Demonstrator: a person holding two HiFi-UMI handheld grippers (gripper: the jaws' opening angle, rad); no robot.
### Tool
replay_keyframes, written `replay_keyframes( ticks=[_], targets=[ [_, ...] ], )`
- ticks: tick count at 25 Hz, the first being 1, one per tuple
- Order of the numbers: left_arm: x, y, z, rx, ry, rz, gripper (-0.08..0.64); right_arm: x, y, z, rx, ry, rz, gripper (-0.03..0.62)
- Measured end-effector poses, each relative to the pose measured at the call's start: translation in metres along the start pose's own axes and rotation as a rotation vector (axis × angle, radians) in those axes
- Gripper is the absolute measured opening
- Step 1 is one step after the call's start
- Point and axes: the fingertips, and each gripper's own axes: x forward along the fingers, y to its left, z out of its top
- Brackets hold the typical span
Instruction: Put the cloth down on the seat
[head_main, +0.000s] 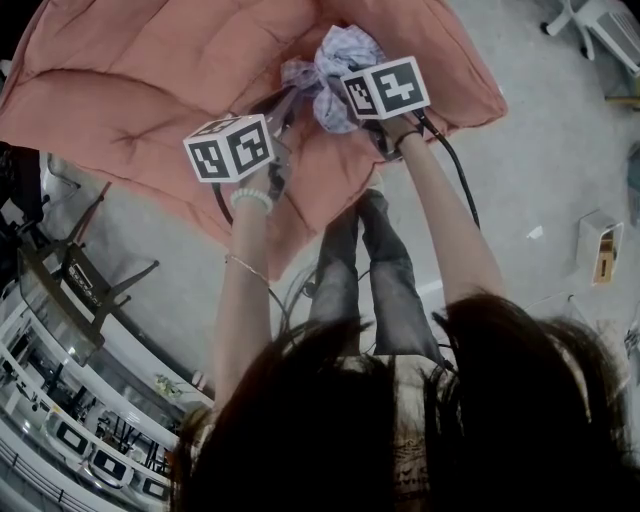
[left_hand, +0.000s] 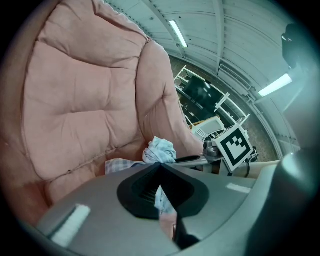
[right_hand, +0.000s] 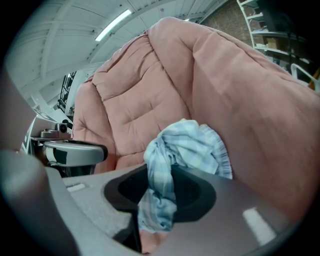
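**Both grippers on the cloth, right over the seat**

The big pink seat cushion (head_main: 150, 80) fills the top of the head view, quilted and puffy, with its back curving up high in both gripper views. Around it lies pale grey floor (head_main: 540, 150), and a small white box (head_main: 600, 245) sits well off to the right. The person leans over from below. Dark hair is at the bottom of the view, grey-trousered legs (head_main: 372, 270) stand just in front of the cushion's edge, and both bare forearms reach up towards it.

Now the grippers. The left gripper (left_hand: 160, 167) has its jaws drawn together to a point, and a thin strip of fabric is nipped between them. The right gripper (right_hand: 160, 172) is just beside it, and its jaws are closed around a much thicker fold that hangs down through the gap. Their two marker cubes sit near each other in the head view, left one lower and right one higher.

The cloth (head_main: 335, 70) is a pale blue checked piece with a frilled edge, crumpled into a loose bunch. It sits just past the tips of both grippers, over the middle of the cushion. One flat corner looks to be lying against the pink fabric, though I can't tell whether the main bunch rests on it.

A string of white beads (head_main: 250, 198) circles the left wrist.
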Motion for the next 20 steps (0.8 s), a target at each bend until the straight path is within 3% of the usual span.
replay_keyframes(
  ticks=[11,20],
  targets=[
    [-0.0015,0.0021,-0.008,-0.015,0.007,-0.002,-0.002,0.0047,-0.0013,-0.0081,0.033,-0.014,-0.01,0.184],
    [-0.0032,0.0002,-0.0078,-0.022,0.009,0.003,-0.002,0.0019,0.0045,-0.0053,0.039,-0.019,0.023,0.184]
  ],
)
